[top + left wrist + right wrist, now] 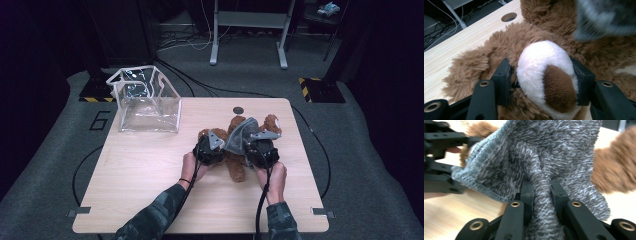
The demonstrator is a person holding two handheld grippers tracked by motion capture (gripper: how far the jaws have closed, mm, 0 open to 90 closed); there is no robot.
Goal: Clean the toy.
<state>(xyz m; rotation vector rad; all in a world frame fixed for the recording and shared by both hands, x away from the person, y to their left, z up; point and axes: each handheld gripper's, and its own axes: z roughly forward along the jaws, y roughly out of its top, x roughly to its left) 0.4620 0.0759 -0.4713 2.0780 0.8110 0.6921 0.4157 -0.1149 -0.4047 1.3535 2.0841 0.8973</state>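
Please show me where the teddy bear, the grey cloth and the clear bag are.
Teddy bear [541, 67], left gripper view, white snout.
Grey cloth [544, 152], right gripper view, middle.
Clear bag [150, 117], high view, front wall.

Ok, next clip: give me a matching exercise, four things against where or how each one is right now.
Things:
1. teddy bear's foot
2. grey cloth
3. clear plastic bag
4. round hole in the table

States:
A. standing open at the table's far left
B. between the left gripper's jaws
C. beyond the bear, near the far edge
D. pinched in the right gripper

Pairs: 1-B, 2-D, 3-A, 4-C
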